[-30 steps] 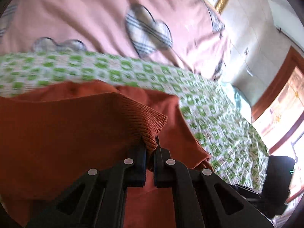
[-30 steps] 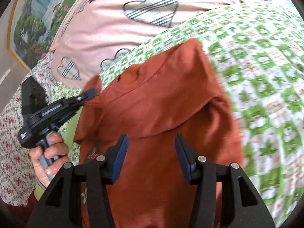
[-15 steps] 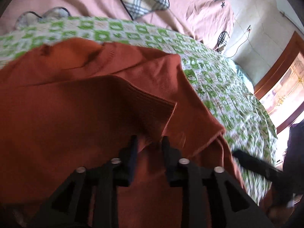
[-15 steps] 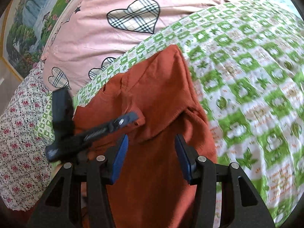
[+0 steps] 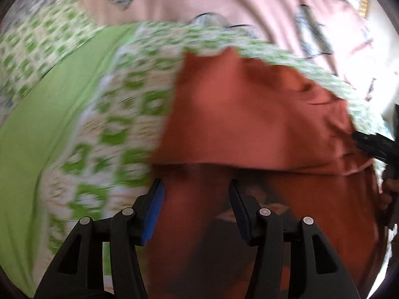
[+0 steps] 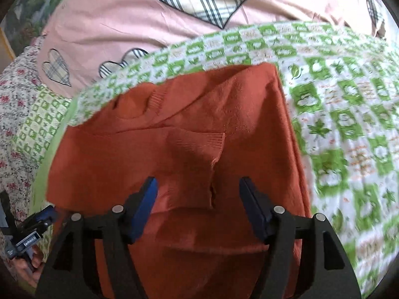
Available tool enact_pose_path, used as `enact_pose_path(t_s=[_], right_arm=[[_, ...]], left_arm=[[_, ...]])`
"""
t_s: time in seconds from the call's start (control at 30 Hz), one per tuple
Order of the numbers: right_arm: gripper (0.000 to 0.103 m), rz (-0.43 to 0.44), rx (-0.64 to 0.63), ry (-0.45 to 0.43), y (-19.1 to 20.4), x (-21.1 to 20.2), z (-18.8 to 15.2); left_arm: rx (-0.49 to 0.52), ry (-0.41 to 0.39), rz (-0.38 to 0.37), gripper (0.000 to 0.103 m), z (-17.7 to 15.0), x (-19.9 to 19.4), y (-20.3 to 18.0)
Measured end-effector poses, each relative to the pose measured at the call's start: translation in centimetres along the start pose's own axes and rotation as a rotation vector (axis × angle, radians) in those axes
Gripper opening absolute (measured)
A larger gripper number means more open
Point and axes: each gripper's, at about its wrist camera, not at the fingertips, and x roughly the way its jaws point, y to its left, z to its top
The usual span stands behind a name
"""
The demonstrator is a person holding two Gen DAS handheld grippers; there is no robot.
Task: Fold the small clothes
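Observation:
A small rust-orange knit sweater (image 6: 199, 129) lies on the green-and-white patterned bedspread (image 6: 349, 114), with one sleeve folded across its chest, ribbed cuff (image 6: 199, 139) near the middle. It also shows, blurred, in the left wrist view (image 5: 249, 114). My right gripper (image 6: 197, 206) is open and empty, just above the sweater's lower part. My left gripper (image 5: 194, 204) is open and empty over the sweater's left edge; it also appears at the lower left of the right wrist view (image 6: 32, 229). The right gripper's tip (image 5: 374, 144) shows at the left view's right edge.
A pink quilt with plaid hearts (image 6: 174, 20) lies behind the bedspread. A floral sheet (image 6: 15, 104) is at the left. A plain green strip of the bedspread (image 5: 49, 114) runs along its edge.
My left gripper has let go of the sleeve cuff, opened wide and swung left and back. The sleeve now lies folded across the sweater. The right gripper stayed open.

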Motion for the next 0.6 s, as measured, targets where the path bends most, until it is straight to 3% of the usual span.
enact_pose_path(t_s=[0.07,0.1,0.13,0.17,0.2,0.27,0.37,0.43,0.6], right_arm=[[0.069,-0.005,-0.014,0.018,0.1,1.1,0.3],[0.063,-0.014,-0.020,0.018,0.2,1.5,0.4],[0.052,-0.023,-0.024,0.020,0.3,1.8,0.6],[0.020,-0.014,-0.026,0.033,0.4,2.0,0.7],[0.005,0.012,-0.021,0.047,0.5,2.1,0.8],[0.005,0.053,-0.032,0.008,1.2,0.6,1.1],[0.005,0.112,-0.016,-0.118,1.2,-4.3,1.5],[0.005,0.078,0.004,-0.160,0.0,-6.2,1.5],[0.005,0.002,0.075,-0.075,-4.0,-4.2,0.2]], left_arm=[[0.003,-0.001,0.039,0.054,0.0,0.8,0.8],[0.000,0.008,0.068,0.054,0.1,1.5,1.3],[-0.011,0.017,0.076,0.054,0.4,2.0,1.5],[-0.026,0.020,0.078,0.054,0.8,2.6,1.7],[-0.044,0.012,0.082,0.054,1.4,3.0,1.8],[-0.051,-0.002,0.091,0.054,2.2,3.3,1.7],[-0.083,-0.021,0.146,0.049,3.7,3.7,1.0],[-0.109,-0.030,0.159,0.047,3.5,3.6,1.3],[-0.146,-0.022,0.141,0.047,1.8,3.6,2.1]])
